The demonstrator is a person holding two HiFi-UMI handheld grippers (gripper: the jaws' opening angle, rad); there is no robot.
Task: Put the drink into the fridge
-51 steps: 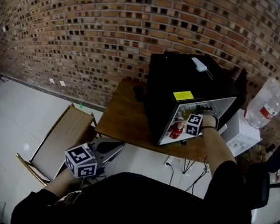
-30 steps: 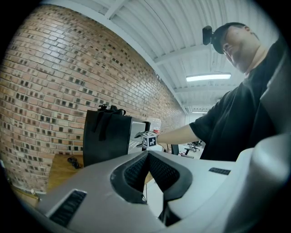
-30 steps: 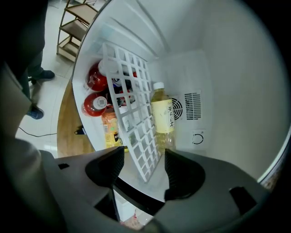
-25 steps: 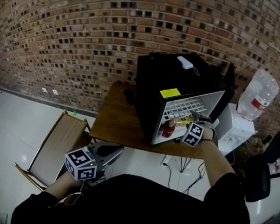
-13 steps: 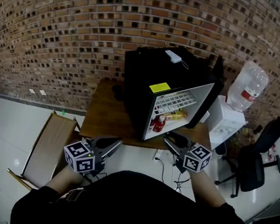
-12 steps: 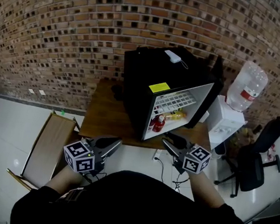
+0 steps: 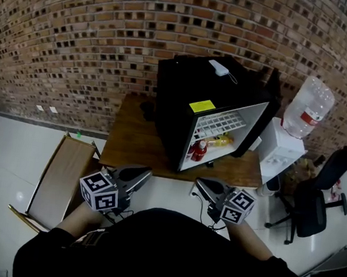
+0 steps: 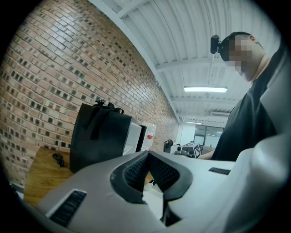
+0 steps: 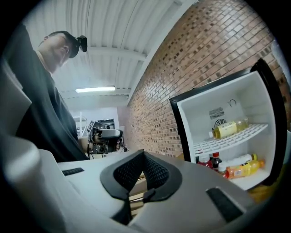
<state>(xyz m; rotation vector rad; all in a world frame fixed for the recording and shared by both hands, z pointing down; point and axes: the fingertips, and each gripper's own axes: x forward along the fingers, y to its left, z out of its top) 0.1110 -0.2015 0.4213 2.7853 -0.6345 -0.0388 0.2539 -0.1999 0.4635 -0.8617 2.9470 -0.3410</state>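
Observation:
The black mini fridge (image 7: 191, 99) stands on a wooden table (image 7: 132, 139) with its door (image 7: 265, 118) swung open. On its wire shelf lies a yellow drink (image 9: 229, 129). On the floor of the fridge are red-capped bottles (image 9: 213, 160) and an orange bottle (image 9: 241, 168) on its side. My right gripper (image 7: 198, 183) hangs in front of the table edge, well short of the fridge, shut with nothing in it. My left gripper (image 7: 144, 173) is held low to the left, also shut and holding nothing.
A white water dispenser (image 7: 284, 158) with a big bottle (image 7: 309, 107) stands right of the table, and an office chair (image 7: 320, 196) beyond it. A flat cardboard box (image 7: 59, 174) lies on the floor at left. A small white object (image 7: 218, 68) rests on the fridge. A brick wall is behind.
My right gripper has drawn back out of the fridge towards my body, and its jaws have gone from open to shut. The left gripper has hardly moved.

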